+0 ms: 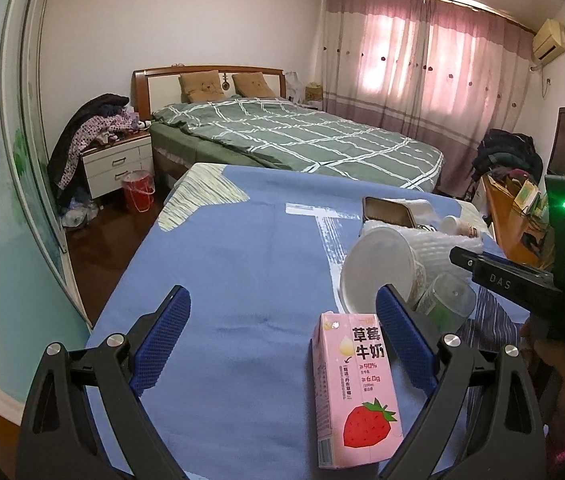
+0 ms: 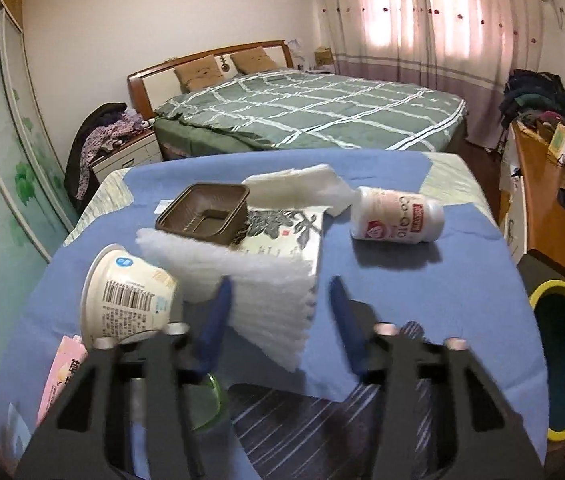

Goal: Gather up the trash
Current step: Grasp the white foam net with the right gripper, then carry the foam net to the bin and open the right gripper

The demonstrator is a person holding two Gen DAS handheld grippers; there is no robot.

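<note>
Standing upright within the wide-open left gripper (image 1: 282, 296) is a pink carton (image 1: 356, 392); the blurred right gripper (image 2: 280, 282) seems parted, empty

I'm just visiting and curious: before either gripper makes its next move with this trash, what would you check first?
1. Left gripper open: ok.
2. Strawberry milk carton between its fingers, not yet gripped: ok.
3. Clearance from the tipped paper cup just behind: cannot tell.
4. Right gripper gripping the white foam sheets: not ok, the pads stand apart and the picture is blurred.
5. Yellow-rimmed bin beside the table, mouth unblocked: ok.
</note>
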